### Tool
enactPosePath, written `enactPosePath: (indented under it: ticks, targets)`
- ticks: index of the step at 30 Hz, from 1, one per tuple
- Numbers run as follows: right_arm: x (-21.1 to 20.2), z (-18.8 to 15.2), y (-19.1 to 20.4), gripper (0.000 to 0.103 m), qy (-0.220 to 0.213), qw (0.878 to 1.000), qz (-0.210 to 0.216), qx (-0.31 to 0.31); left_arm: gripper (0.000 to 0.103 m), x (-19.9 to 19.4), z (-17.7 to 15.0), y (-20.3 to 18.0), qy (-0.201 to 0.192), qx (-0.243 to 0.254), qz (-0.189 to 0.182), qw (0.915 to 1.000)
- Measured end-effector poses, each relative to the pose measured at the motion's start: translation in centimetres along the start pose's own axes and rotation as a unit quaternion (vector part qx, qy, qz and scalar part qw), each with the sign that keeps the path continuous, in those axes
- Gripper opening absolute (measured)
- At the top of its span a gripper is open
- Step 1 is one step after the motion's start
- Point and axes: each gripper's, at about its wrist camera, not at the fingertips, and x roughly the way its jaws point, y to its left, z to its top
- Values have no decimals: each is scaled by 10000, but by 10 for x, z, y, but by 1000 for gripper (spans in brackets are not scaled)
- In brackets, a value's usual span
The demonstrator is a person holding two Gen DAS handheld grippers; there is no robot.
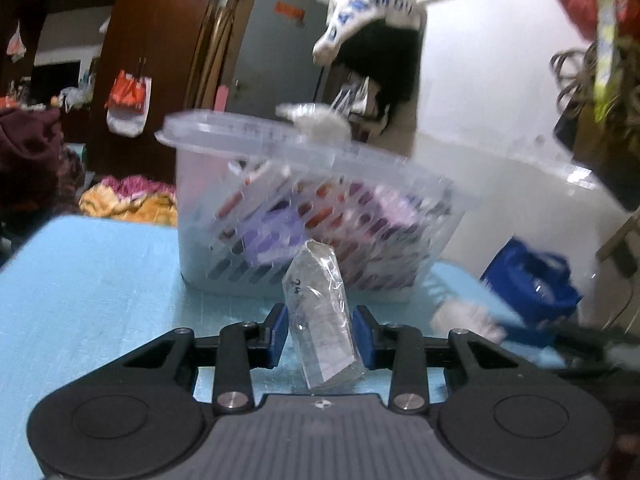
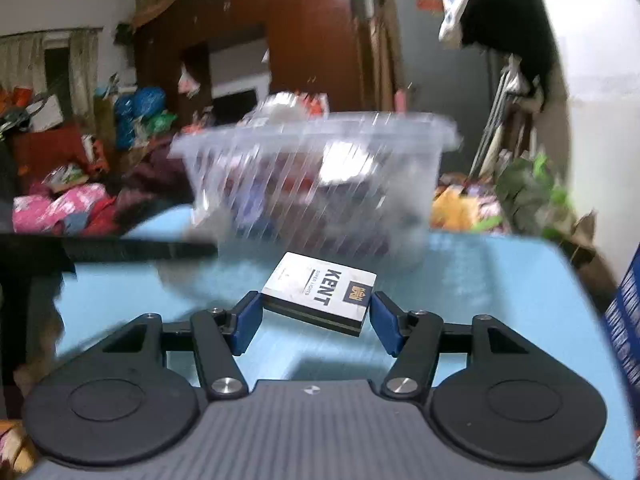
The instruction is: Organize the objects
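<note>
In the left wrist view my left gripper (image 1: 320,332) is shut on a clear plastic-wrapped packet (image 1: 322,316) and holds it upright above the blue table (image 1: 92,300), just in front of a translucent slotted basket (image 1: 312,216) filled with several packs. In the right wrist view my right gripper (image 2: 314,320) is shut on a white KENT cigarette pack (image 2: 320,292), held flat above the table (image 2: 500,304) in front of the same basket (image 2: 316,184). The picture is motion-blurred.
A white-gloved hand (image 1: 468,316) and the other tool reach in at the right of the left wrist view, near a blue bag (image 1: 532,284). Clothes and bags crowd the room behind the table. A dark bar (image 2: 108,248) crosses the left of the right wrist view.
</note>
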Motion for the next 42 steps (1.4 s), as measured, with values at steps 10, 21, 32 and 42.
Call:
enactPosePath:
  ticks: [10, 21, 32, 42]
  targets:
    - [-40, 52, 25, 62, -1215, 9911, -466, -274, 40, -41, 50, -11, -860, 304, -211, 9956]
    - [59, 150, 12, 76, -818, 9899, -925, -693, 46, 44, 156, 5, -393, 262, 651, 9968]
    - [7, 117, 15, 103, -1005, 9911, -845, -218, 103, 16, 124, -1, -678, 896, 1005, 9886]
    - [-13, 83, -4, 103, -771, 9938, -791, 159, 103, -8, 96, -2, -439, 496, 742, 9950]
